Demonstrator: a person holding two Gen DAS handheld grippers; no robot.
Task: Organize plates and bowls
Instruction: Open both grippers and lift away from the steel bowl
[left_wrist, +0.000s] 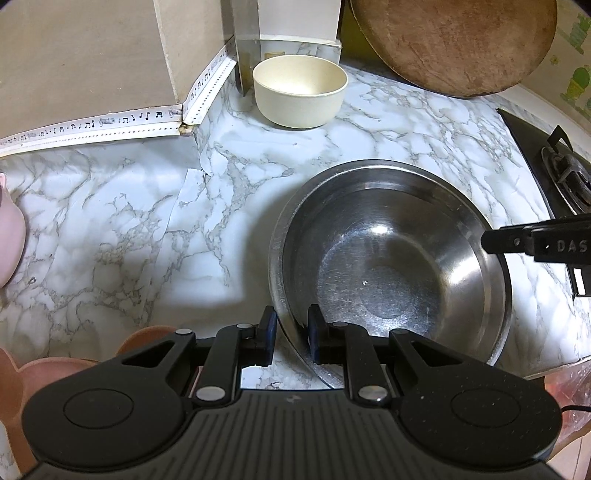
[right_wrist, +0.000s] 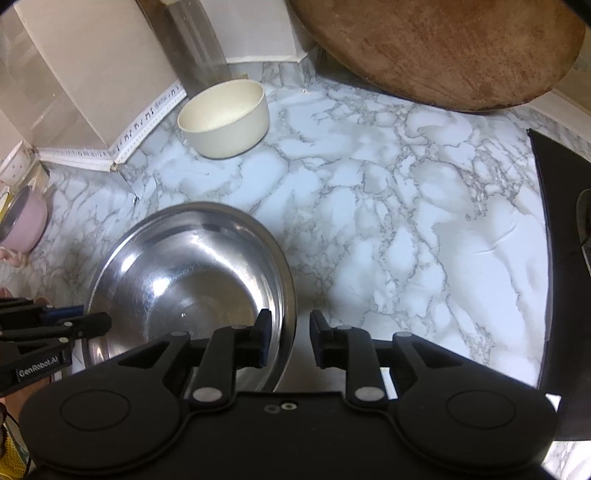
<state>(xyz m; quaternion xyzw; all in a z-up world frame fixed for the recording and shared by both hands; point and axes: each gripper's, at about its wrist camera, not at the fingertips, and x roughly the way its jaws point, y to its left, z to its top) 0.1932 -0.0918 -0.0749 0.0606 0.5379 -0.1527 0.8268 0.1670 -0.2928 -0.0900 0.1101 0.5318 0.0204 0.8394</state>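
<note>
A large, round stainless-steel mixing bowl (left_wrist: 391, 258) sits on the marble-patterned countertop (left_wrist: 122, 221), towards its front edge, with a black gas hob (left_wrist: 554, 162) near it on one side. The left gripper (left_wrist: 291, 334) straddles the near rim of this bowl, one pad outside and one inside the wall, jaws narrow and seemingly pressing on the thin metal. The right gripper (right_wrist: 288, 338) straddles the opposite rim, but a gap shows between its outer pad and the steel, so it appears slack rather than clamped. The bowl is empty and shiny, with only faint scuffs on its base. It looks stiff, fairly light and slippery; its rolled rim is probably the only sound place to pinch, and a two-sided hold would stop it tipping. A small cream-coloured round bowl (left_wrist: 300, 90), also empty, stands at the back of the countertop beside a cardboard box (left_wrist: 85, 55). A round wooden board (left_wrist: 454, 40) leans at the back corner, and a pink steel-lined mug (right_wrist: 24, 221) rests at the left edge.
</note>
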